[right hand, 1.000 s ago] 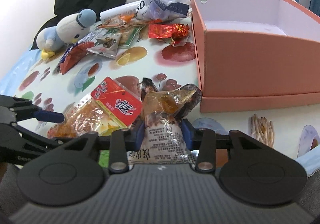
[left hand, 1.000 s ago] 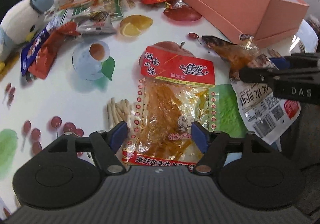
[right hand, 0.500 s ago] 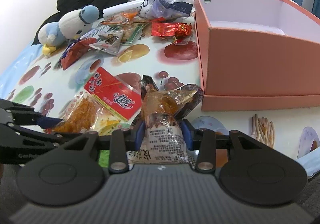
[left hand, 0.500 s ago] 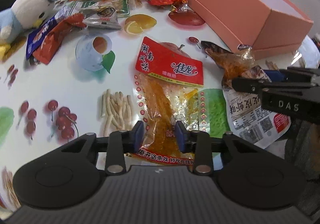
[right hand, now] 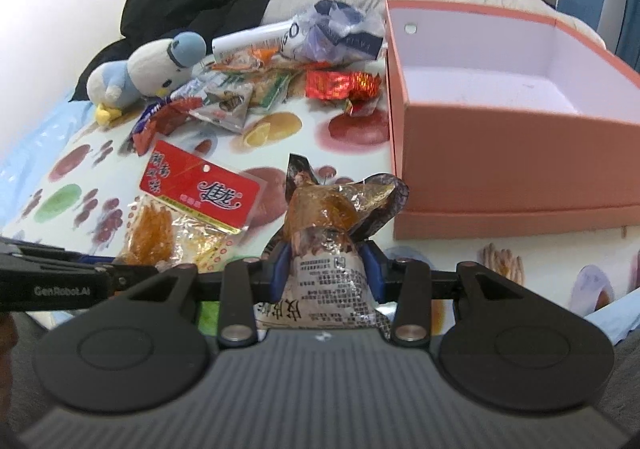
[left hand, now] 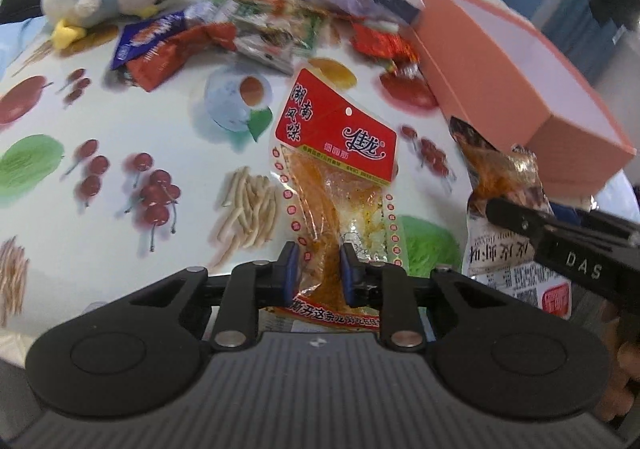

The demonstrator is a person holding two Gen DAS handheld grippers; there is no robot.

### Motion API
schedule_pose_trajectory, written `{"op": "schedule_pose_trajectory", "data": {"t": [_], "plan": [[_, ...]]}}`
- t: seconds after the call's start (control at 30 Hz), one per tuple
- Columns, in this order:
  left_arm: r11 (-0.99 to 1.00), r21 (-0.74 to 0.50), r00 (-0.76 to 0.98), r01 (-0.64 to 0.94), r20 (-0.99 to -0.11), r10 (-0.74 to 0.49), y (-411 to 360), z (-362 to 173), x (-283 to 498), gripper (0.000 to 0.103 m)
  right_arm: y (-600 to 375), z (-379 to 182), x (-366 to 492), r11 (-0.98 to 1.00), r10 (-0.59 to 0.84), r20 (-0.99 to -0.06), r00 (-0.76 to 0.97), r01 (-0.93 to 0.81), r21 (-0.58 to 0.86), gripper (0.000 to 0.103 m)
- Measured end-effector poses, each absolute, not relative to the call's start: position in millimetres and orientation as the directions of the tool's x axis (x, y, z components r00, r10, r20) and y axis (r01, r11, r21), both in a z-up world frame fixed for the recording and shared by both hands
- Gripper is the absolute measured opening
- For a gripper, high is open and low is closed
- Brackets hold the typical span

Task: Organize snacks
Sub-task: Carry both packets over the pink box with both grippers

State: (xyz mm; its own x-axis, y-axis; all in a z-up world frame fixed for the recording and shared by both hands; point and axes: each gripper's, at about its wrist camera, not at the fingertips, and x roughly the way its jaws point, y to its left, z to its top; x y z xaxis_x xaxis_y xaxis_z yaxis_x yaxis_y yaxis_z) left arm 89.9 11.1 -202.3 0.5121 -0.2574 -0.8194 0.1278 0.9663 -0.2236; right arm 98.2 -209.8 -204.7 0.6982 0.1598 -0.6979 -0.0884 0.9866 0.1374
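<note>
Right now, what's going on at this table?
A person is sorting snacks with handheld tongs. The left tongs, which have just been closing, pinch the clear red-labelled packet of orange strips. The right tongs grip the crinkled brown-and-white foil snack pouch. The open pink cardboard box looks empty, and more wrappers lie piled beyond it.

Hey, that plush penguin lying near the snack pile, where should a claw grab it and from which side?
Grip the penguin across its round white body, from above. It lies on its side with the blue-capped head toward the snacks, so the body is the broadest exposed part and squashes easily.
</note>
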Motion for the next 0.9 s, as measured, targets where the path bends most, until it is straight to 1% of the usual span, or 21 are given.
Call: {"op": "schedule_pose_trajectory", "data": {"t": [0.3, 0.53, 0.9], "plan": [[0.961, -0.276, 0.589, 0.030, -0.772, -0.240, 28.5, -154.0, 67.9, 0.025, -208.2, -166.0, 79.2, 0.985, 0.167, -0.654, 0.738, -0.099, 0.139, 0.042], [0.952, -0.304, 0.642, 0.033, -0.724, -0.253, 27.4, -119.2, 46.8, 0.025, -209.7, -131.6, 58.0, 0.984, 0.165, -0.611, 0.774, -0.093, 0.149, 0.042], [0.935, -0.341, 0.695, 0.096, -0.650, -0.308, 5.0, -66.6, 14.8, 0.025, -227.7, -81.2, 16.7, 0.985, 0.145, -0.532, 0.834, -0.072, 0.155, 0.042]]}}
